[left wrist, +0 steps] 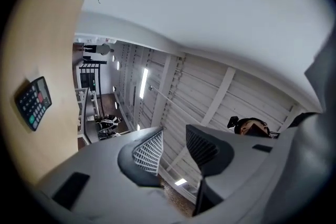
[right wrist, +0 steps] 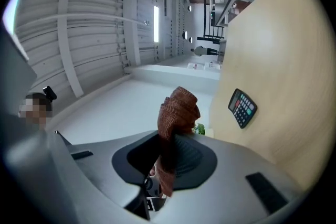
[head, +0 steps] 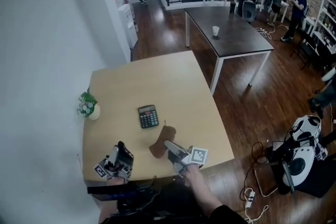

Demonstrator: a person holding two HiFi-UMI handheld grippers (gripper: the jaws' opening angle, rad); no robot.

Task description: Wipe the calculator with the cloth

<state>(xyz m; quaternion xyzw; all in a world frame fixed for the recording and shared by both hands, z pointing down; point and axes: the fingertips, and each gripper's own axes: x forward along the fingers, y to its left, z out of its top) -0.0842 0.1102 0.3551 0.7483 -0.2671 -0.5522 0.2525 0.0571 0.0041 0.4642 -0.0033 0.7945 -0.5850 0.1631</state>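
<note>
Head view: black pocket calculator with grey keys [head: 148, 116], flat and face up near the middle of the pale square wooden table [head: 157, 73]. Sits apart from both tools, nothing touching it. Near its front right corner, rust-brown knitted cloth [head: 159, 147], clamped between the jaws of the right gripper [head: 169, 145]. In the right gripper view, bunches above the pads and trails below them. Hard to say whether its lower end touches the tabletop. Left gripper [head: 116, 156] over the table's front left corner, well apart from the calculator. Jaws a narrow gap apart, ribbed pads facing, nothing between them. Tilts upward toward wall and ceiling in its own view. By the table's left edge, small pale pot of green leaves and white flowers [head: 88, 106]. Beyond, long dark table [head: 236, 42] bearing a white cup [head: 216, 31]. Several people standing farther back.
</note>
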